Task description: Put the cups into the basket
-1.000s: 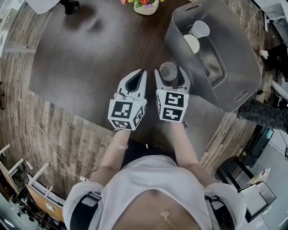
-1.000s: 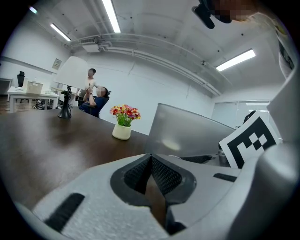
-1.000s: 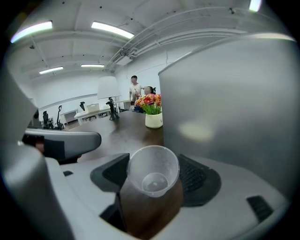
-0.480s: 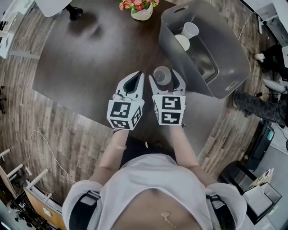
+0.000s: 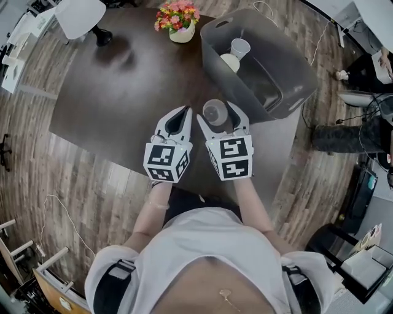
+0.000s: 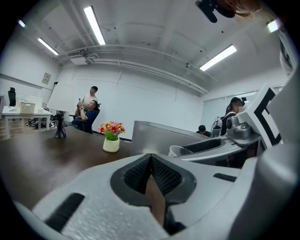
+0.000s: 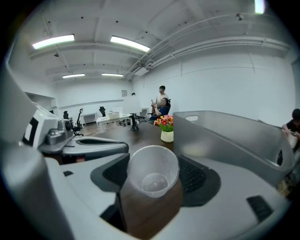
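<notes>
Dark tabletop (image 5: 123, 80) below. Clamped in right gripper (image 5: 218, 113): clear cup (image 5: 214, 111), held near grey basket (image 5: 288, 61) with two pale cups (image 5: 239, 48) inside. Left gripper (image 5: 182, 110) pinched together, nothing between, close beside the right.

Left gripper (image 5: 183, 111) fingers closed, while right gripper (image 5: 218, 113) fingers clasp a cup (image 7: 152, 176).

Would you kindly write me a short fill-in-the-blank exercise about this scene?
1. The fingers of the right gripper hold a clear ___.
2. The basket already holds ___ cups.
3. The pot beside the basket holds ___.
4. The left gripper holds ___.
Missing words: cup; two; flowers; nothing.
</notes>
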Demonstrator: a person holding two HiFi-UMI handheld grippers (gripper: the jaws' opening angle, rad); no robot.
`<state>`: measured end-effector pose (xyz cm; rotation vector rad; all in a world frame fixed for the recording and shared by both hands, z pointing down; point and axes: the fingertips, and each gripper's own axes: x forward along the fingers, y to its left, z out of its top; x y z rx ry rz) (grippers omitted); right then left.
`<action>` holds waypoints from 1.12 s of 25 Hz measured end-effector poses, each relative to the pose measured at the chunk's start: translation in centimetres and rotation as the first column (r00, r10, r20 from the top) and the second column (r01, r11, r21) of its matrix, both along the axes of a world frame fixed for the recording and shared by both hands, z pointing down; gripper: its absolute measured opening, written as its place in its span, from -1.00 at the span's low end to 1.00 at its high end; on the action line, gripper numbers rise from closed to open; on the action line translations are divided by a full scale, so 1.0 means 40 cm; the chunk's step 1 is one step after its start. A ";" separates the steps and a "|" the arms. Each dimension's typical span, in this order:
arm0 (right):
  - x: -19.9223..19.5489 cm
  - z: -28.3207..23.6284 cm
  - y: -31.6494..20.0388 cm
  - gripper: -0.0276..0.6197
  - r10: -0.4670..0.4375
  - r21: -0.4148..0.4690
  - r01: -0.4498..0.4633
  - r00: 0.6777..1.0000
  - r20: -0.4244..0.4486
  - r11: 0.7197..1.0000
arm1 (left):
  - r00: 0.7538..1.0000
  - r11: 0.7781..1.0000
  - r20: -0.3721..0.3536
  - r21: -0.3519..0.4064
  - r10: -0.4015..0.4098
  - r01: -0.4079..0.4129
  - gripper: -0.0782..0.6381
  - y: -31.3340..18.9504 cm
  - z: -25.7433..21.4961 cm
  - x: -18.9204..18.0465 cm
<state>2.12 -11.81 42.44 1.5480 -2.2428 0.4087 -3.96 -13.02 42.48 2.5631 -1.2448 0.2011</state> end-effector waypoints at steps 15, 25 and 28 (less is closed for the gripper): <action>0.142 -0.125 0.162 0.09 0.035 0.048 -0.036 0.999 0.009 0.998 | 0.970 0.967 0.004 0.077 0.242 -0.242 -0.75 0.119 -0.108 0.182; 0.238 -0.121 0.221 0.09 0.098 0.021 -0.098 0.995 0.003 0.995 | 0.930 0.928 -0.002 0.076 0.367 -0.366 -0.75 0.180 -0.121 0.303; 0.244 -0.124 0.221 0.09 0.076 0.019 -0.076 0.997 0.010 0.997 | 0.922 0.920 -0.005 0.062 0.387 -0.386 -0.75 0.185 -0.121 0.319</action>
